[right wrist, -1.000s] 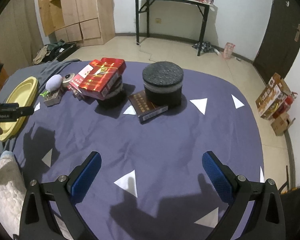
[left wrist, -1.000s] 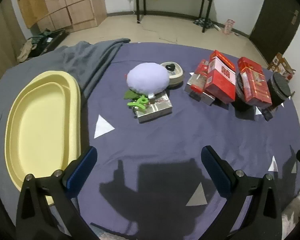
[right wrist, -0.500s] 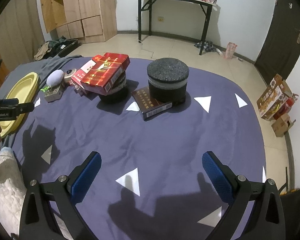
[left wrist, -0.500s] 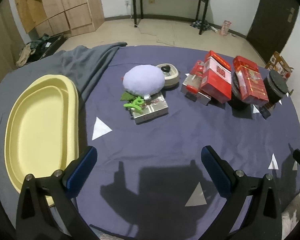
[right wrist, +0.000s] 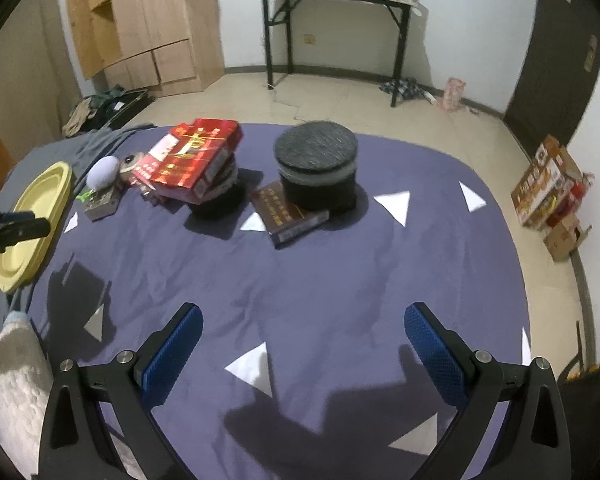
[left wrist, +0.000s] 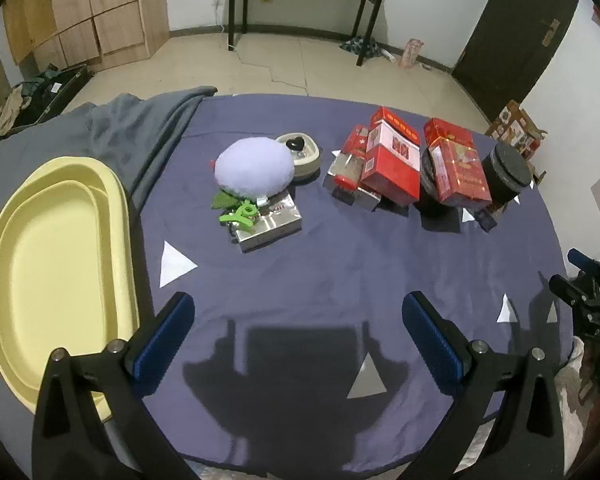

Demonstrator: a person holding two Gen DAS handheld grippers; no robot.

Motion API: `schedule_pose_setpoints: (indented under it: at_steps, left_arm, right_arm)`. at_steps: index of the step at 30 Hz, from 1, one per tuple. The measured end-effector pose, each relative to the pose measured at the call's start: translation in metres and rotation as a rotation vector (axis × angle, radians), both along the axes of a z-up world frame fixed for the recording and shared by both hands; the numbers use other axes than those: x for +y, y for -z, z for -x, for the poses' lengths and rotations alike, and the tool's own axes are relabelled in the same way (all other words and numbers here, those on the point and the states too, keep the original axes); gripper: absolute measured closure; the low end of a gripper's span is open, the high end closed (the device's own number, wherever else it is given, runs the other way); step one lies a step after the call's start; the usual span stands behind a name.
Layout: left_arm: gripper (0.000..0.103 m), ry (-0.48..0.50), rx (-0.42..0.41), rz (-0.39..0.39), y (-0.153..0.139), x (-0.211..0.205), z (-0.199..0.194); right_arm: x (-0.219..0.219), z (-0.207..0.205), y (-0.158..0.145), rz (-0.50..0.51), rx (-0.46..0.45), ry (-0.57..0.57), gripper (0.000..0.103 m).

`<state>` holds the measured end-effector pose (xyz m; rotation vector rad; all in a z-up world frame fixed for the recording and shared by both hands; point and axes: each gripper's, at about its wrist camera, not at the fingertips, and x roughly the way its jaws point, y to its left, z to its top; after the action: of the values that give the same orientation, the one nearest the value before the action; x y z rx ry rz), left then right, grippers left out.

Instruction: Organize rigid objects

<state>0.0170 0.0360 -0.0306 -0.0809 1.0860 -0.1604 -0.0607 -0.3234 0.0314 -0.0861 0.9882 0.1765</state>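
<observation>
1. Left gripper (left wrist: 298,332) and right gripper (right wrist: 303,338) hover empty, fingers spread apart.
2. Red cardboard boxes (left wrist: 396,160) lean piled mid-bed on the purple cloth (left wrist: 320,272), seemingly awaiting sorting.
3. Oval yellow plastic tray (left wrist: 52,264) waits empty at the left, probably their destination.

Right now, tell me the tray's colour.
Pale yellow; the tray shows best in the left wrist view.

Left gripper (left wrist: 298,338): jaws spread wide, nothing between them, blue fingertip pads (left wrist: 165,338) facing inward, hovering above the near edge of the bed, toward its left side. Right gripper (right wrist: 303,346): likewise spread wide and empty, blue pads (right wrist: 436,354) facing each other, held over the near edge toward the right side. Both aimed across the bed toward its far edge, level with one another, well apart.
</observation>
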Motion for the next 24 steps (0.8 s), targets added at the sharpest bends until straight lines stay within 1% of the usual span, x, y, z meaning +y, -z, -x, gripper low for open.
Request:
schedule_pose_setpoints:
  at_steps: [2, 5, 6, 7, 9, 10, 12, 15, 17, 19, 20, 21, 22, 24]
  left_arm:
    - [0.0, 0.004, 0.004, -0.006, 0.002, 0.001, -0.001]
    - [0.001, -0.007, -0.006, -0.035, 0.004, 0.009, -0.003]
    - [0.001, -0.014, -0.003, -0.036, 0.005, 0.012, -0.004]
    - [0.003, -0.029, 0.002, -0.029, 0.007, 0.017, -0.008]
    - [0.006, -0.035, 0.017, -0.017, 0.008, 0.02, -0.015]
    - [0.007, -0.022, 0.021, -0.014, 0.008, 0.018, -0.022]
    - [0.007, -0.002, 0.013, -0.021, 0.004, 0.015, -0.032]
    - [0.006, -0.011, -0.022, -0.035, -0.002, 0.016, -0.055]
    - [0.006, -0.013, -0.003, -0.034, 0.002, 0.02, -0.074]
    - [0.006, -0.027, 0.013, -0.055, 0.01, 0.024, -0.089]
    - [0.006, -0.026, 0.015, -0.065, 0.013, 0.025, -0.093]
    - [0.006, -0.025, 0.017, -0.087, 0.017, 0.025, -0.097]
    - [0.006, -0.016, 0.016, -0.103, 0.021, 0.024, -0.1]
    - [0.006, 0.013, 0.021, -0.109, 0.026, 0.021, -0.105]
  right_arm:
    - [-0.003, 0.001, 0.003, -0.014, 0.019, 0.008, 0.0]
    - [-0.004, 0.003, 0.006, 0.002, 0.021, -0.003, 0.0]
    - [-0.004, 0.003, 0.006, 0.005, 0.02, -0.007, 0.0]
    - [-0.004, 0.001, 0.006, 0.006, 0.019, -0.013, 0.0]
    - [-0.005, -0.009, 0.0, -0.003, 0.014, -0.012, 0.0]
    - [-0.006, -0.015, -0.004, -0.011, 0.001, -0.003, 0.0]
    - [-0.009, -0.029, -0.014, -0.033, -0.03, 0.015, 0.0]
    - [-0.016, -0.052, -0.022, -0.07, -0.056, 0.05, 0.0]
    - [-0.021, -0.066, -0.023, -0.1, -0.057, 0.076, 0.0]
    - [-0.019, -0.078, -0.02, -0.079, -0.049, 0.06, 0.0]
    - [-0.016, -0.085, -0.018, -0.027, -0.054, 0.045, 0.0]
    - [-0.013, -0.089, -0.017, -0.003, -0.065, 0.029, 0.0]
    - [-0.011, -0.094, -0.014, 0.002, -0.072, 0.007, 0.0]
    - [-0.004, -0.102, -0.006, 0.007, -0.048, -0.039, 0.0]
